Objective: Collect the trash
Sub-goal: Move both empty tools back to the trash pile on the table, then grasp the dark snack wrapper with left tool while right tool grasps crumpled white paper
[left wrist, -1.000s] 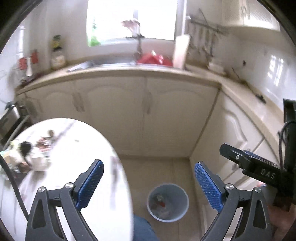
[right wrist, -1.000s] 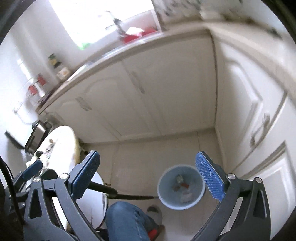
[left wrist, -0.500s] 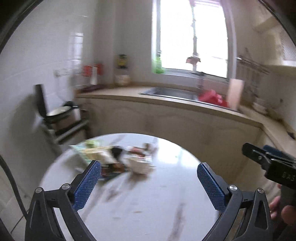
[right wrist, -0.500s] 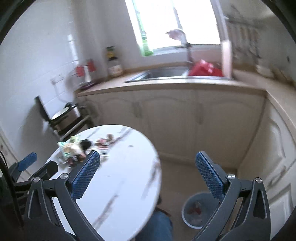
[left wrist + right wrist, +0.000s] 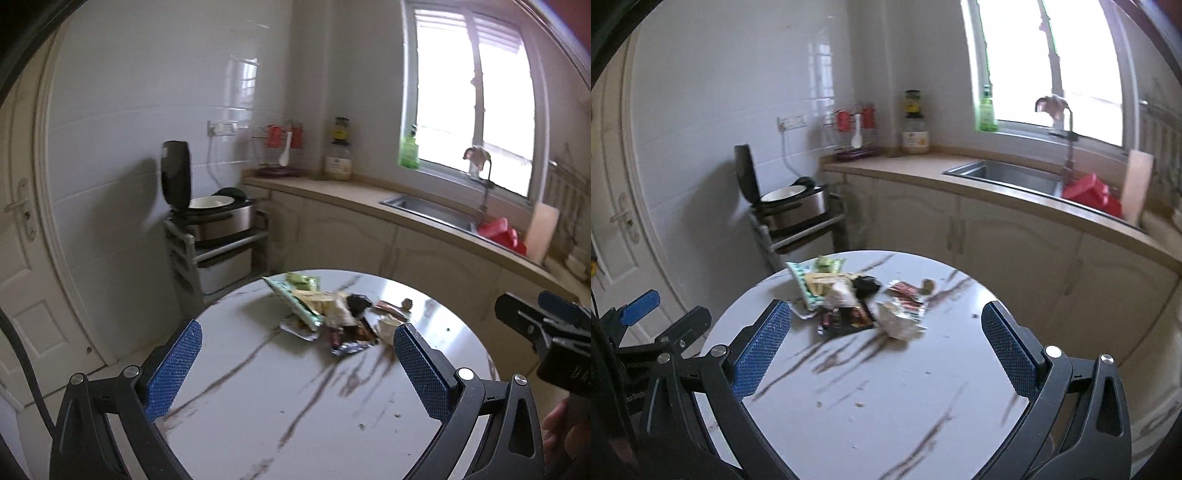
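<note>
A pile of trash point(image 5: 328, 314) point(image 5: 857, 299) lies on the far part of a round white marble table point(image 5: 295, 398) point(image 5: 879, 387): green and yellow wrappers, dark foil packets, crumpled white paper. My left gripper point(image 5: 295, 373) hangs open over the near table, short of the pile, nothing between its blue pads. In the right wrist view my right gripper point(image 5: 886, 350) is open too, just short of the pile. The right gripper shows at the right edge of the left wrist view, the left gripper at the left edge of the right wrist view. No bin is in view.
A kitchen counter point(image 5: 424, 218) with a sink point(image 5: 1004, 173) and a red item point(image 5: 1093, 194) runs behind the table. A rice cooker point(image 5: 214, 214) with its lid up sits on a metal rack at the left. A white door point(image 5: 22, 277) is at far left. Crumbs dot the table.
Both views swung up and left from the floor bin and cabinets to the table. The trash pile now lies ahead and nearer. Both grippers stayed open.
</note>
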A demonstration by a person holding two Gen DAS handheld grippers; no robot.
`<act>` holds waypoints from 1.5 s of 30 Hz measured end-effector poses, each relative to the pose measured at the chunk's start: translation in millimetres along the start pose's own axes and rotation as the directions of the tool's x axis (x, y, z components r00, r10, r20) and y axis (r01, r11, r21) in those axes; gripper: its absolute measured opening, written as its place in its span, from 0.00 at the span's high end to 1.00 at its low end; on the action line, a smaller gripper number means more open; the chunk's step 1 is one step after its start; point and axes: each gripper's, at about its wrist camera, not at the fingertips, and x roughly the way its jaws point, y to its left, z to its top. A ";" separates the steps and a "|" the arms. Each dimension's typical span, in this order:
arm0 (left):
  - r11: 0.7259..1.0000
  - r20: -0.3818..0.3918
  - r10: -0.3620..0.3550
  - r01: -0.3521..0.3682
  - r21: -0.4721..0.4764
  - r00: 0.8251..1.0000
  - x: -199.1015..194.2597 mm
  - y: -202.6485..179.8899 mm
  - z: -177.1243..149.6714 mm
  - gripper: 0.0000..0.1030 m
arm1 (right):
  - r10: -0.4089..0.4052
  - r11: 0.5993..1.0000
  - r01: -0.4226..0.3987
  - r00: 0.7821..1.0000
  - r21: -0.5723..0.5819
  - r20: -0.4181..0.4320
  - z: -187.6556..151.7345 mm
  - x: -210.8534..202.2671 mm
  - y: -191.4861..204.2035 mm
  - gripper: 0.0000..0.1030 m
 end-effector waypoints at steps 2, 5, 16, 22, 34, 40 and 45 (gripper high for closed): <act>1.000 0.006 0.013 -0.013 -0.012 1.000 -0.4 3.3 -0.1 0.01 | 0.006 1.000 -0.006 1.000 -0.018 -0.001 1.9 4.5 7.8 0.00; 0.999 -0.004 0.026 -0.026 -0.026 1.000 6.2 7.2 -5.8 0.01 | 0.003 0.999 -0.003 1.000 -0.034 0.001 2.2 10.1 11.1 0.00; 1.000 -0.199 0.001 -0.004 -0.015 0.980 84.0 -17.7 -17.8 0.01 | -0.049 0.998 0.053 0.979 0.014 -0.199 -25.0 87.1 -32.7 0.00; 0.999 -0.297 -0.033 0.024 -0.034 0.954 150.0 -30.3 -6.0 0.01 | -0.042 0.997 0.060 0.943 0.043 -0.330 -42.2 151.6 -61.0 0.00; 0.996 -0.428 -0.083 0.057 -0.072 0.900 258.4 -51.3 0.3 0.01 | 0.017 1.000 -0.016 0.896 0.006 -0.443 -55.1 240.5 -58.3 0.35; 0.996 -0.451 -0.074 0.046 -0.072 0.889 297.2 -56.9 0.8 0.01 | 0.072 0.996 -0.088 0.905 -0.020 -0.420 -59.5 232.2 -53.5 0.70; 0.999 -0.455 -0.045 0.027 -0.046 0.889 325.6 -63.7 1.1 0.01 | 0.083 0.996 -0.085 0.909 0.014 -0.409 -62.5 219.6 -69.0 0.71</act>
